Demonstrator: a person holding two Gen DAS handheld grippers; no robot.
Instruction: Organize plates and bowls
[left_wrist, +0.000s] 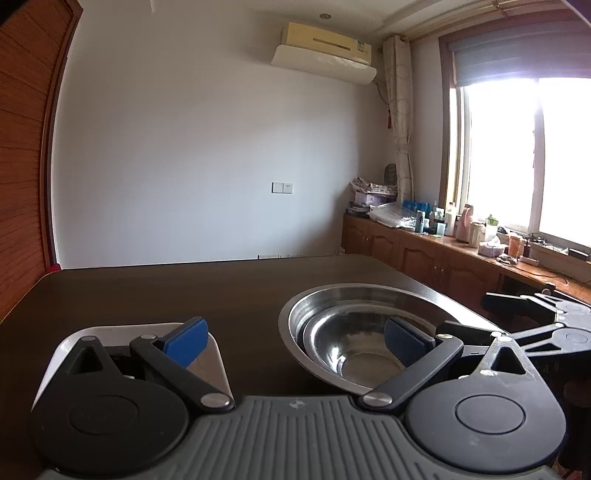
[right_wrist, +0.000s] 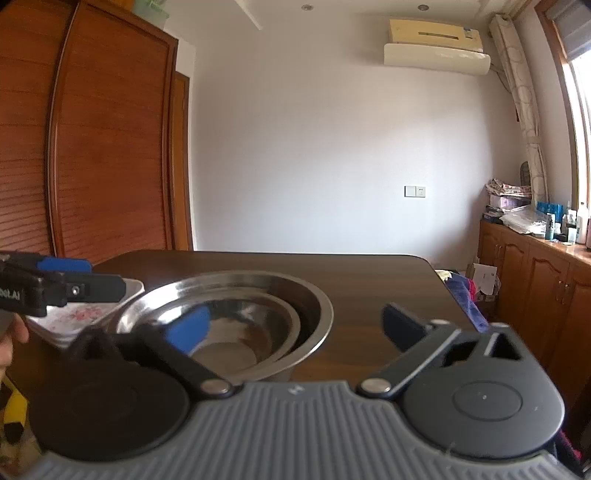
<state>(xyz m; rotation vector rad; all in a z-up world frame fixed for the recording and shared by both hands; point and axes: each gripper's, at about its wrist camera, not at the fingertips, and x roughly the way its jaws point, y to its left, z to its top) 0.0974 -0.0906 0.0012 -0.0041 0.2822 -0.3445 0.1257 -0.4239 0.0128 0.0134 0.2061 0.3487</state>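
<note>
Two steel bowls are nested on the dark wooden table (left_wrist: 184, 295): a large bowl (left_wrist: 351, 301) (right_wrist: 317, 295) with a smaller bowl (left_wrist: 343, 347) (right_wrist: 240, 332) inside it. A white square plate (left_wrist: 70, 343) with a red flower pattern (right_wrist: 85, 314) lies left of them. My left gripper (left_wrist: 295, 341) is open; its left finger is over the plate, its right finger over the bowls, and the big bowl's left rim lies between them, untouched. My right gripper (right_wrist: 295, 328) is open too, its left pad (right_wrist: 190, 328) over the bowls and its right pad over bare table.
The left gripper's arm (right_wrist: 62, 284) shows above the plate, with a hand (right_wrist: 11, 339) at the left edge. A wooden wardrobe (right_wrist: 92, 147) stands to the left. A low cabinet (left_wrist: 443, 258) crowded with bottles runs under the window at right. A box and cloths (right_wrist: 476, 284) lie past the table's right edge.
</note>
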